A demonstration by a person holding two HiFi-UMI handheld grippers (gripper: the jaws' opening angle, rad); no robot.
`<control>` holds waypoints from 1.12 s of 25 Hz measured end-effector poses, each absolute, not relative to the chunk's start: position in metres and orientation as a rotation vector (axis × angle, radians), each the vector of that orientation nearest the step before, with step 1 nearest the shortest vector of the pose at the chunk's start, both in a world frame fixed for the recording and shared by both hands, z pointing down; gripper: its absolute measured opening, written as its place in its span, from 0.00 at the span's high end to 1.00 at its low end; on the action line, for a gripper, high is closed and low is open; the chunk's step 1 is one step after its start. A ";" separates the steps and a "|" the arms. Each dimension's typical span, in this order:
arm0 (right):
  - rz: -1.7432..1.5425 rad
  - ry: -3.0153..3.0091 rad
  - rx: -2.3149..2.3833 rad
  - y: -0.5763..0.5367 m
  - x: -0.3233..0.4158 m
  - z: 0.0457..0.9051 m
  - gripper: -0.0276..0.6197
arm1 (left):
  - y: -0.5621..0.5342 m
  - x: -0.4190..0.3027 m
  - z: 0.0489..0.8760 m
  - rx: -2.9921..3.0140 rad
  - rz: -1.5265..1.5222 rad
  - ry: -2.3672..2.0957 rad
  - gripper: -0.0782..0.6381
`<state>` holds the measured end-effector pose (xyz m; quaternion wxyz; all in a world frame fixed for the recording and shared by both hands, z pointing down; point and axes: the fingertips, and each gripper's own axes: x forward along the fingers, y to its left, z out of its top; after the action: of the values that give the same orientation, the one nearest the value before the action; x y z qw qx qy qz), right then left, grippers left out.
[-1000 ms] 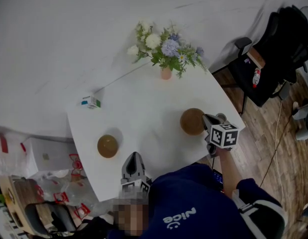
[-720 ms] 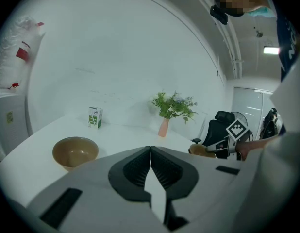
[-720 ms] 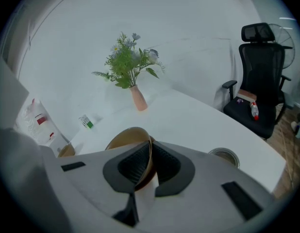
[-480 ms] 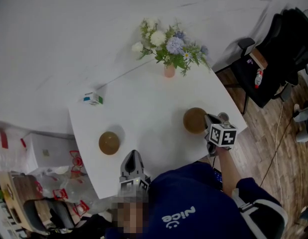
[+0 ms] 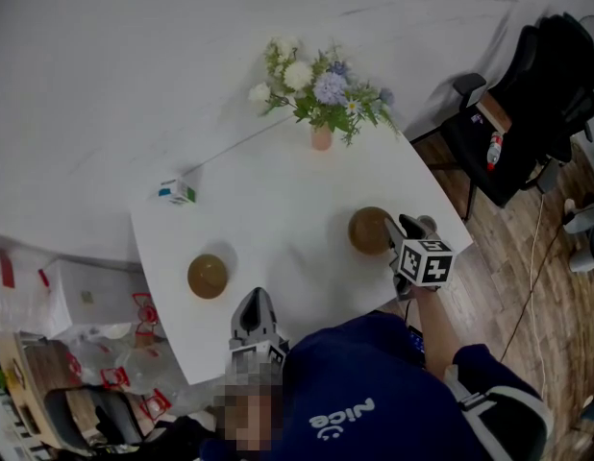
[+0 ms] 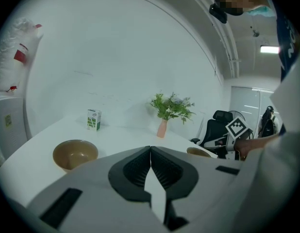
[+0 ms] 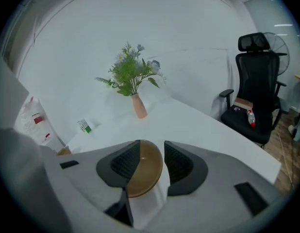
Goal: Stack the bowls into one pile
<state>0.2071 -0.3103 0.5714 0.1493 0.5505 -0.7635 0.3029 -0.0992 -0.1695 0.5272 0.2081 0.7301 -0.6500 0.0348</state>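
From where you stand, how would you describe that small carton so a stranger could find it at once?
Start at the white table and go to its far left corner, well away from the vase. The carton stands there alone. It is a small white box with green print, the only boxy thing on the table, unlike the round brown bowl nearest it.
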 end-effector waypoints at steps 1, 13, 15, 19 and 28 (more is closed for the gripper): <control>0.844 -2.197 1.594 -0.310 0.208 0.566 0.71 | -0.169 -0.098 0.526 2.034 0.093 -1.810 0.87; 0.578 -2.464 1.420 -0.285 0.094 0.496 0.69 | -0.135 -0.145 0.526 1.934 0.030 -1.891 0.87; 0.560 -2.507 1.322 -0.274 0.060 0.495 0.69 | -0.128 -0.160 0.525 1.911 0.020 -1.917 0.87; 0.552 -2.548 1.157 -0.249 -0.001 0.502 0.69 | -0.112 -0.192 0.520 1.859 -0.010 -1.957 0.87; 0.571 -2.558 0.805 -0.212 -0.113 0.533 0.69 | -0.083 -0.243 0.521 1.801 -0.035 -1.986 0.87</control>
<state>-0.1127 -0.2123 0.5334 0.1984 0.2878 -0.9144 0.2041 -0.2431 -0.0835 0.5214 0.2281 0.6539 -0.7213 -0.0126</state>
